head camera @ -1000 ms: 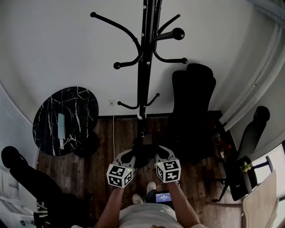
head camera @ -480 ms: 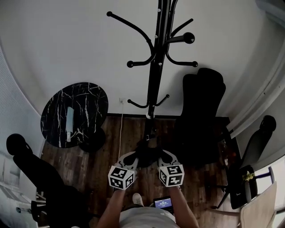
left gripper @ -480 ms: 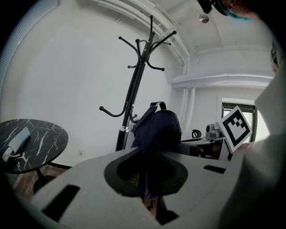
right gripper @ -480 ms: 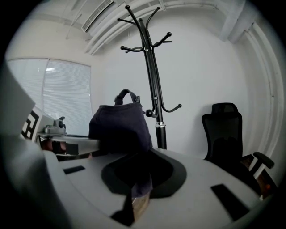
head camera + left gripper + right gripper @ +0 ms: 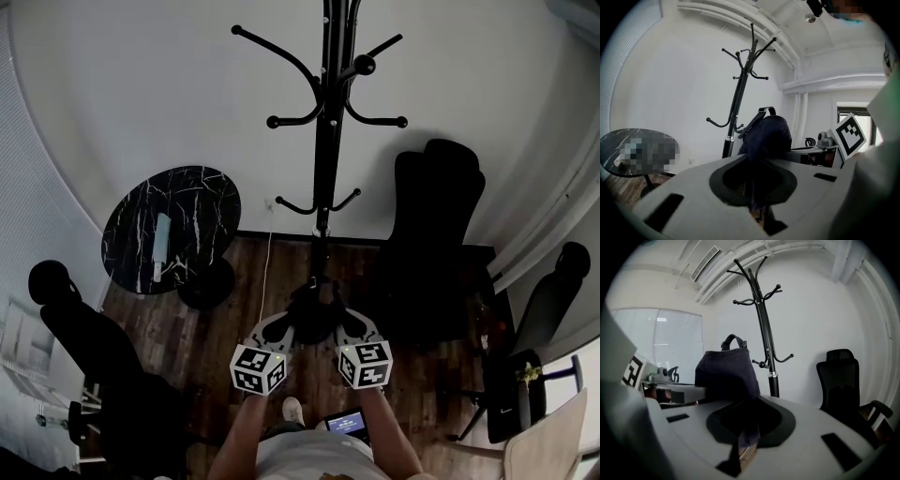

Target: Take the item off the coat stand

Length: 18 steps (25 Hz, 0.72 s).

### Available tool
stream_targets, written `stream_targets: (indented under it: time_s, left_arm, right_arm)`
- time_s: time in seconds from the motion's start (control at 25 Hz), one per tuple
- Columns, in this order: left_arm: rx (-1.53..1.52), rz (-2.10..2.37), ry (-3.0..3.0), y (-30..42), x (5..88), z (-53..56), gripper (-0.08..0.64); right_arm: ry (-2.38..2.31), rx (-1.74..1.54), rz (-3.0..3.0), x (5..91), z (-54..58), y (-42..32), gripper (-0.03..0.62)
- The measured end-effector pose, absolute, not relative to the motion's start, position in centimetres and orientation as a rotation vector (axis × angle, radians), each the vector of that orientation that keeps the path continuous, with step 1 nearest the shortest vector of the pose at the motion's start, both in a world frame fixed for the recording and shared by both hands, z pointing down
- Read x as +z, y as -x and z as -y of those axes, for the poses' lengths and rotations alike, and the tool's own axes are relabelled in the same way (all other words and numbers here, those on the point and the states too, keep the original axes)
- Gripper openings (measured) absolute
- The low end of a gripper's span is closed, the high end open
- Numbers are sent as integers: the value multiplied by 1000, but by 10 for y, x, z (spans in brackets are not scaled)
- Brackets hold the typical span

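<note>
We held the dark bag [image 5: 313,317] in front of us, on the near side of the coat stand [image 5: 325,150] and clear of all its hooks, which stood bare. Our left gripper [image 5: 279,330] had its jaws almost together, pinching a fold of the bag's fabric at its left side. The right gripper [image 5: 352,328] was clamped on the fabric in the same way from the right. We judged the removal itself done. What was left, if anything, was carrying the bag away and setting it down.

R claw [image 5: 746,440] clamped on dark bag [image 5: 725,373] fabric; coat stand [image 5: 765,333] upright behind, blk chair [image 5: 840,380] on right.
</note>
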<state>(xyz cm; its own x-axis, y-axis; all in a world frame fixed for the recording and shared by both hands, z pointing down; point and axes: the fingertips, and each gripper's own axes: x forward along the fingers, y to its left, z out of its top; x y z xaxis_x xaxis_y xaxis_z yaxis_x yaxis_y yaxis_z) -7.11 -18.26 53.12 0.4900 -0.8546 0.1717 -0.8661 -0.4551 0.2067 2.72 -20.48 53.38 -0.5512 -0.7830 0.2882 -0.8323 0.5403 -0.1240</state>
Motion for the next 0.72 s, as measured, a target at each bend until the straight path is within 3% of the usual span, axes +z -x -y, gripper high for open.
stream_targets:
  time_s: [0.72]
  left_arm:
    - [49, 1542, -2471, 48, 521, 114, 28]
  right_arm:
    - [-1293, 278, 2663, 520, 143, -50, 34]
